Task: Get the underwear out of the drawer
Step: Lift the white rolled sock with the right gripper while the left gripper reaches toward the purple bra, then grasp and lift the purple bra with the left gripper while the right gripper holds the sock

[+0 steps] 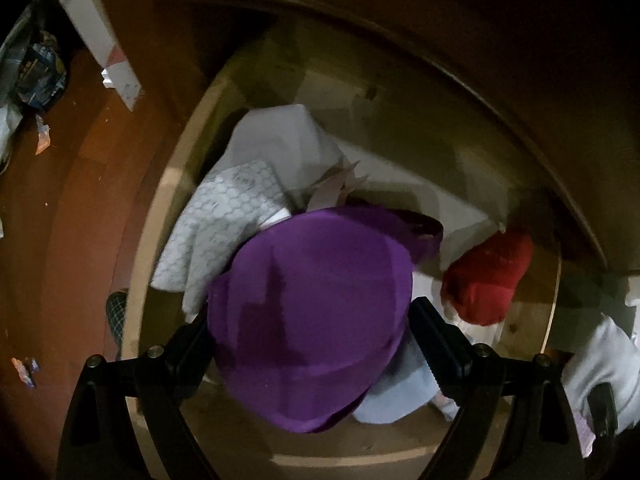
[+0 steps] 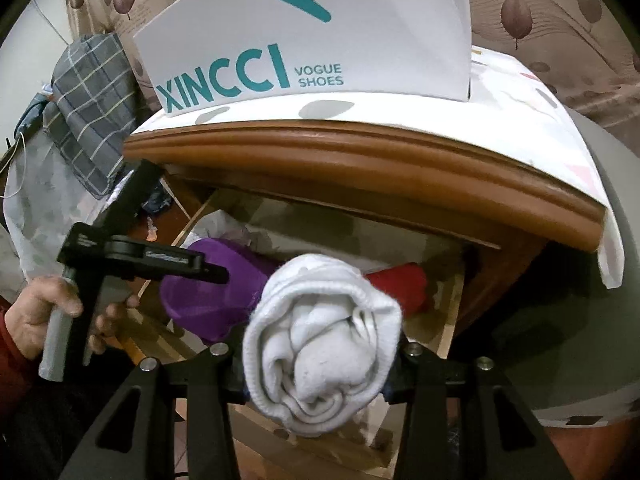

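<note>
Your left gripper (image 1: pixel 312 332) is hanging over the open drawer (image 1: pixel 168 216), pointing steeply down, its jaws spread wide on either side of a purple rolled garment (image 1: pixel 312 316); the pads are flanking the cloth, and a firm grasp is not showing. That purple roll is lying near the drawer's front edge, with a pale blue folded piece (image 1: pixel 396 396) tucked just under it. A white patterned cloth (image 1: pixel 228 212) is bunching against the drawer's left wall, and a red rolled garment (image 1: pixel 488 276) is sitting toward the right wall.

Your right gripper (image 2: pixel 320 344) is clenching a white rolled garment (image 2: pixel 324 340), holding it up clear of the drawer, in front of the brown wooden top edge (image 2: pixel 360 152) of the cabinet. On the cabinet's cloth-covered top a white shoe box (image 2: pixel 304 36) is standing toward the back. At the left edge of the right wrist view, your hand (image 2: pixel 44 312) is gripping the handle of the left gripper.
</note>
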`<move>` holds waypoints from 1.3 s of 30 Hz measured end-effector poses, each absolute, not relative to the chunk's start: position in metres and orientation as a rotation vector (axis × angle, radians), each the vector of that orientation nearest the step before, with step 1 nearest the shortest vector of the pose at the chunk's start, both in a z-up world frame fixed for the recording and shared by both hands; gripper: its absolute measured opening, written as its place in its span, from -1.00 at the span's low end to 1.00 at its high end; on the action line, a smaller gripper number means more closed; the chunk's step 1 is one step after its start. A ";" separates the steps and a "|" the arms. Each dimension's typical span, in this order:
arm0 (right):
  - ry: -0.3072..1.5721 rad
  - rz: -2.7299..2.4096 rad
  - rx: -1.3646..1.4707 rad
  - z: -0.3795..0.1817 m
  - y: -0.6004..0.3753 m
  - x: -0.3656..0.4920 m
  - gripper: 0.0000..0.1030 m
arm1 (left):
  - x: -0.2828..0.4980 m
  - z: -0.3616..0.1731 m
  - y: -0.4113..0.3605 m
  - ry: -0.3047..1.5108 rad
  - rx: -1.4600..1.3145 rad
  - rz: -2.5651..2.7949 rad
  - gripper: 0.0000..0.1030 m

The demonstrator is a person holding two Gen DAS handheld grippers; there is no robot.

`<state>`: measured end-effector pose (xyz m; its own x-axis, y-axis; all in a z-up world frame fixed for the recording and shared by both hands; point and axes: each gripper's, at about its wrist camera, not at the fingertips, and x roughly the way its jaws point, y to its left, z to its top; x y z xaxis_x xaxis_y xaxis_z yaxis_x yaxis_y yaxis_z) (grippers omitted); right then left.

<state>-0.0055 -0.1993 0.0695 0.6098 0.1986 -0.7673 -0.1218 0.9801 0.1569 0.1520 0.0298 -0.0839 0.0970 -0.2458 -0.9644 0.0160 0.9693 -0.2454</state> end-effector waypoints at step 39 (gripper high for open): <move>0.962 0.057 0.089 0.049 -0.212 -0.002 -0.14 | 0.073 0.013 0.036 1.125 -0.012 -0.250 -0.24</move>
<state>-0.0024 -0.2123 0.0489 0.5712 0.0877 -0.8161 -0.0085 0.9948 0.1010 0.0734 0.0363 0.0129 0.4065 -0.2038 -0.8906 0.1922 0.9721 -0.1347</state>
